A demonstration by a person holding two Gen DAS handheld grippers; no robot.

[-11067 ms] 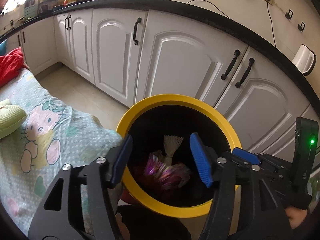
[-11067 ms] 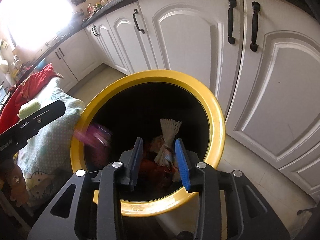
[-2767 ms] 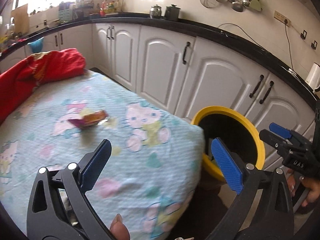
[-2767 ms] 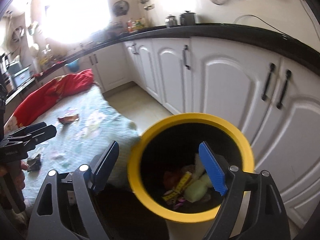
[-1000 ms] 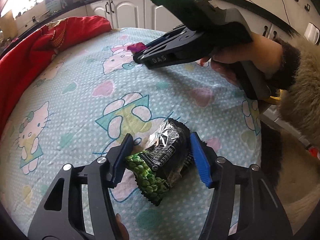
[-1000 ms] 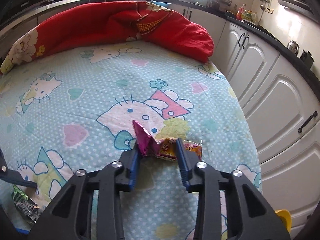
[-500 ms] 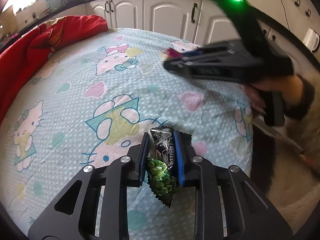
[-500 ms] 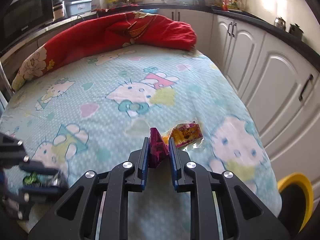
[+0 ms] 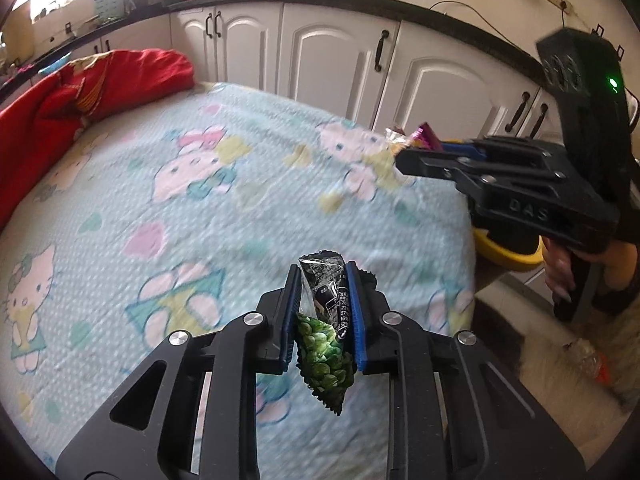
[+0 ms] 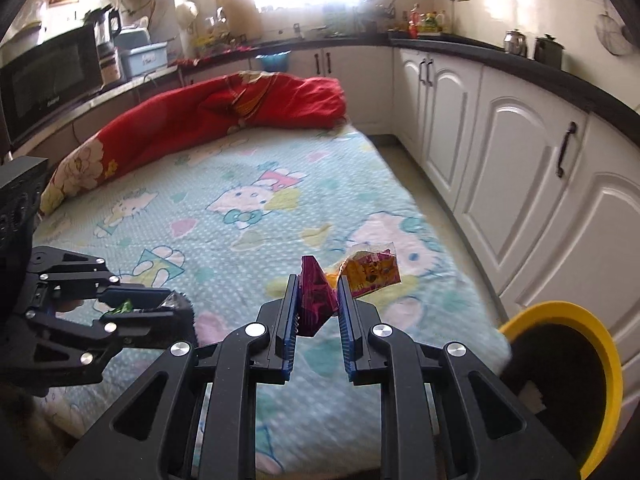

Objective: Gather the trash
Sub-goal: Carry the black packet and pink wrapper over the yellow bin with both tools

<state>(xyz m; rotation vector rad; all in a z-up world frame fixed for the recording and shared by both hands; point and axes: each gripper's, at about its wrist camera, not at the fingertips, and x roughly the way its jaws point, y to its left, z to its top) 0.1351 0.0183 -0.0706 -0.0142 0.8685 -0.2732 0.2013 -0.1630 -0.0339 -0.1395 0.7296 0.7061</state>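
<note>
My left gripper [image 9: 323, 280] is shut on a black and green snack packet [image 9: 326, 332] and holds it above the bed. It also shows at the left of the right wrist view [image 10: 160, 304]. My right gripper [image 10: 318, 292] is shut on a magenta and yellow wrapper [image 10: 320, 294], whose yellow end [image 10: 374, 270] sticks out to the right. The right gripper [image 9: 416, 156] also shows in the left wrist view with the wrapper [image 9: 424, 138] at its tip. The yellow-rimmed black bin [image 10: 576, 360] stands at the bed's right corner, also partly seen behind the right gripper [image 9: 500, 250].
The bed has a light blue cartoon sheet [image 9: 200, 200] and a red quilt [image 10: 224, 116] bunched at its far end. White cabinets [image 10: 520, 168] under a black counter run close along the bed. Some litter [image 9: 588, 356] lies on the floor.
Both grippers have lifted with their wrappers held and swung toward the bed's corner. The bin has come further into the right wrist view.
</note>
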